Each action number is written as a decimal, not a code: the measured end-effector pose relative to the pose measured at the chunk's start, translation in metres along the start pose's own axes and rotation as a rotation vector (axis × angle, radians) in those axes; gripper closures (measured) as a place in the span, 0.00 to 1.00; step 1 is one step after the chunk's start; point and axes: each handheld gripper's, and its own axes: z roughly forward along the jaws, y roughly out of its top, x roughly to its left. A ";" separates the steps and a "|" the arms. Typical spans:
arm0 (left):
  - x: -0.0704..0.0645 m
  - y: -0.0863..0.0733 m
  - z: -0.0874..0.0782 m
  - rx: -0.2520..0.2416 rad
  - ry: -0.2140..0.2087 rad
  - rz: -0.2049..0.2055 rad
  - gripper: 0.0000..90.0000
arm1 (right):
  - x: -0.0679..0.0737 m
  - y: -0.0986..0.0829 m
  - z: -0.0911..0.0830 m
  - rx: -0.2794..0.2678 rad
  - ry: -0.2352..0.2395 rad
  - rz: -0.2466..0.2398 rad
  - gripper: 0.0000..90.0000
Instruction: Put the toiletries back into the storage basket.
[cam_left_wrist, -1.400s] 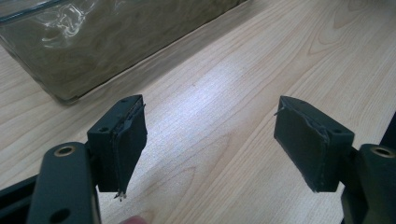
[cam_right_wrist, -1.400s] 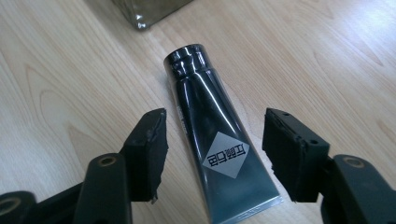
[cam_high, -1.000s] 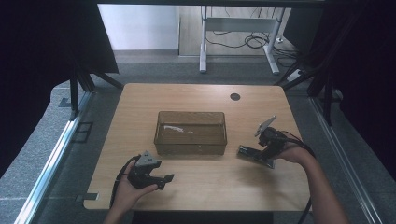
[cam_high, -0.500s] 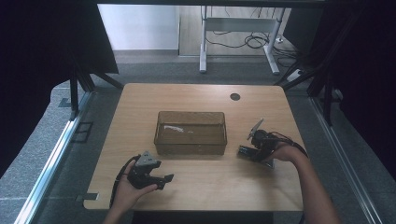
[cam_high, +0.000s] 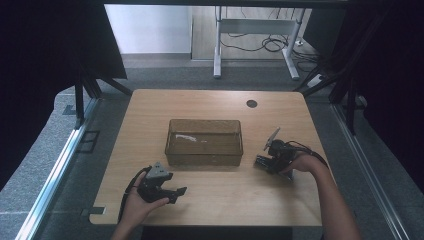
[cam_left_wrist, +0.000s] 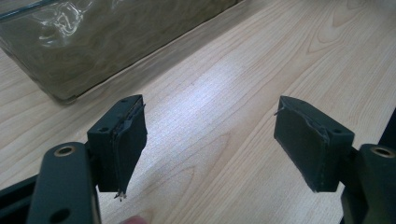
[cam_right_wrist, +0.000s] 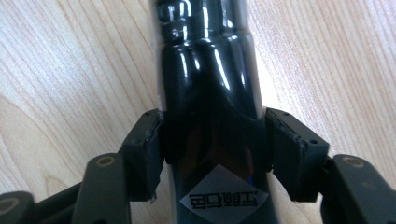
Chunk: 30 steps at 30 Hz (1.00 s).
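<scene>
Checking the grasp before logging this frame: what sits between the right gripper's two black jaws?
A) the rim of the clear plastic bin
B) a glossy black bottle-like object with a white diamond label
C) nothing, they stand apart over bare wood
B: in the right gripper view, the right gripper has both jaws pressed against the glossy black bottle-like object lying on the light wooden table.

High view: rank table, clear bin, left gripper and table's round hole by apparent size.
1. table
2. clear bin
3. left gripper
4. round hole, plainly smallest, though it lies farther from the camera.
</scene>
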 end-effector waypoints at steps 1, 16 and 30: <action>0.000 0.000 0.000 0.003 0.000 0.004 0.29 | 0.000 0.000 0.000 -0.001 -0.001 -0.003 0.47; -0.001 0.000 0.000 0.004 0.000 0.007 0.29 | 0.001 0.002 -0.036 -0.032 -0.008 -0.005 0.50; -0.001 0.000 0.001 0.001 -0.004 0.005 0.29 | 0.011 0.025 -0.080 -0.092 -0.031 -0.060 0.50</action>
